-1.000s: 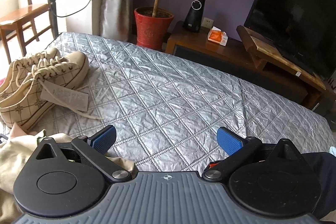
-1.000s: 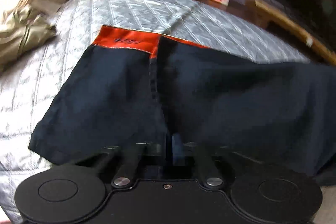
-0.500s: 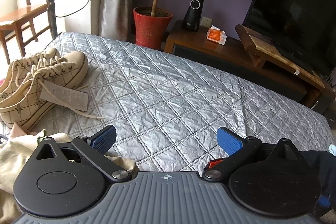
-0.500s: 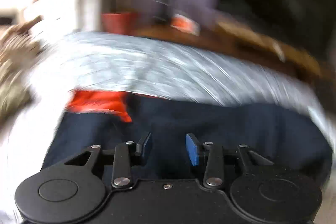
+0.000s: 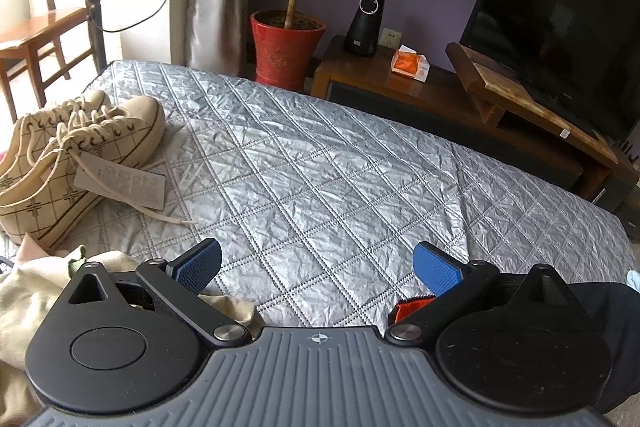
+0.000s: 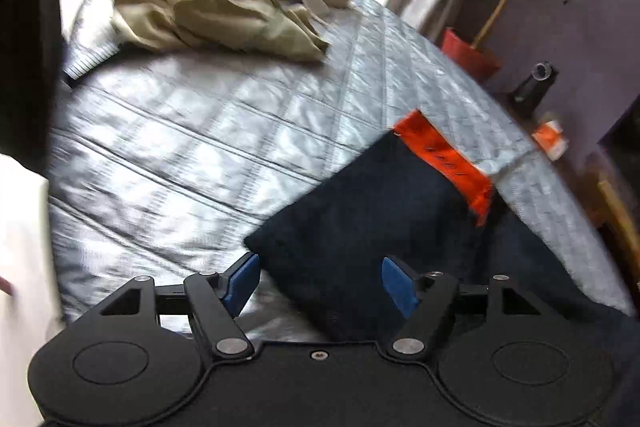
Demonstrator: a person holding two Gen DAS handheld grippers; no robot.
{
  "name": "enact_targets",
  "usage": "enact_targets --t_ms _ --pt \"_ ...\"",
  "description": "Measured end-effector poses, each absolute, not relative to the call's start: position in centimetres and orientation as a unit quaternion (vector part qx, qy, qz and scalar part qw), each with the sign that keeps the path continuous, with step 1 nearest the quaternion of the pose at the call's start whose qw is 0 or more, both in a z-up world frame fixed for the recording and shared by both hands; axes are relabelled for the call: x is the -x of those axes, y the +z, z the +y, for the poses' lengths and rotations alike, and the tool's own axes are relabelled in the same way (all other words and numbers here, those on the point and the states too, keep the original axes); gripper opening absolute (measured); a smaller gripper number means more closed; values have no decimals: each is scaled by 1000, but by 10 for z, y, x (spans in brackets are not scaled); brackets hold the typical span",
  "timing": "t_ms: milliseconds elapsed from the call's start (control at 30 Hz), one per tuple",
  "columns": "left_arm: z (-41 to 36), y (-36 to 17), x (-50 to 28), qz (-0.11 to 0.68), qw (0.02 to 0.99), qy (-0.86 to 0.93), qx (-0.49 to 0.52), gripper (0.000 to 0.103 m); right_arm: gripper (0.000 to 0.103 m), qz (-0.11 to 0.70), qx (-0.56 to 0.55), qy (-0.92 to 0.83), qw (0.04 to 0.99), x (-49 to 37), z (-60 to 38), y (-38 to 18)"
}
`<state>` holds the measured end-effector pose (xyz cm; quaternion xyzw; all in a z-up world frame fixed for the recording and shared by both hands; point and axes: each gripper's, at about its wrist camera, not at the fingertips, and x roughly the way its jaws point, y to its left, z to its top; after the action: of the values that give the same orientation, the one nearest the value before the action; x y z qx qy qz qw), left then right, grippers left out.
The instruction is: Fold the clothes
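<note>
Right tool [image 6: 320, 283] jaws have just been opening, now apart above the dark shorts [image 6: 372, 223], nothing pinched as far as the blur lets me judge. Shorts lie on the bed [image 6: 180, 155], orange band [image 6: 448, 157] at two o'clock. Left tool [image 5: 318, 263] wide, empty over the quilt. Beige garment [image 6: 208, 7] crumpled at eleven o'clock.

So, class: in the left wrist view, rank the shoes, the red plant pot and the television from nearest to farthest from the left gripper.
1. shoes, left, on the quilt.
2. red plant pot, beyond the bed's far edge.
3. television, far right, by the wall.
Measured from the left gripper.
</note>
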<state>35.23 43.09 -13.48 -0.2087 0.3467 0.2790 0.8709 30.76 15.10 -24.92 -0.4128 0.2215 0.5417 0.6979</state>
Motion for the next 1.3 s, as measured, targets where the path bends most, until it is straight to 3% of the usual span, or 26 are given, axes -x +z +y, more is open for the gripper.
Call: enact_targets --t_ms 67,133,167,667,733,800,967,1033,1067,1100,1167,1233,1300 --pt "430 -135 -353 348 872 276 206 103 59 222 412 535 703 -311 155 -251" --pt "430 -135 -353 349 872 276 206 103 36 210 420 530 706 -310 156 -253" --pt "430 -136 -354 349 872 275 206 103 6 199 423 529 708 -307 156 -253" --pt "429 -137 -356 353 872 273 202 103 6 226 290 569 735 -269 187 -212" --pt "427 -138 -357 354 873 271 199 103 11 251 285 583 718 -259 200 -219" --pt "426 -138 -358 356 873 268 196 103 26 276 274 604 696 -249 209 -228" --pt "427 -140 -357 360 872 267 197 103 29 313 178 598 716 -264 182 -206" --pt "426 -142 -358 363 872 264 197 103 36 318 86 553 765 -300 144 -186" --pt "424 -142 -359 365 872 261 194 103 54 312 33 519 795 -320 118 -176" --pt "421 -143 -359 366 873 259 190 103 80 303 -20 481 823 -340 91 -167" --pt "416 -144 -362 370 875 254 183 103 96 290 -57 370 881 -375 39 -164" --pt "410 -146 -364 375 877 246 175 103 93 273 -90 252 924 -409 -14 -161" --pt "404 -148 -368 379 878 241 165 103 83 332 -81 169 925 -446 -48 -182"
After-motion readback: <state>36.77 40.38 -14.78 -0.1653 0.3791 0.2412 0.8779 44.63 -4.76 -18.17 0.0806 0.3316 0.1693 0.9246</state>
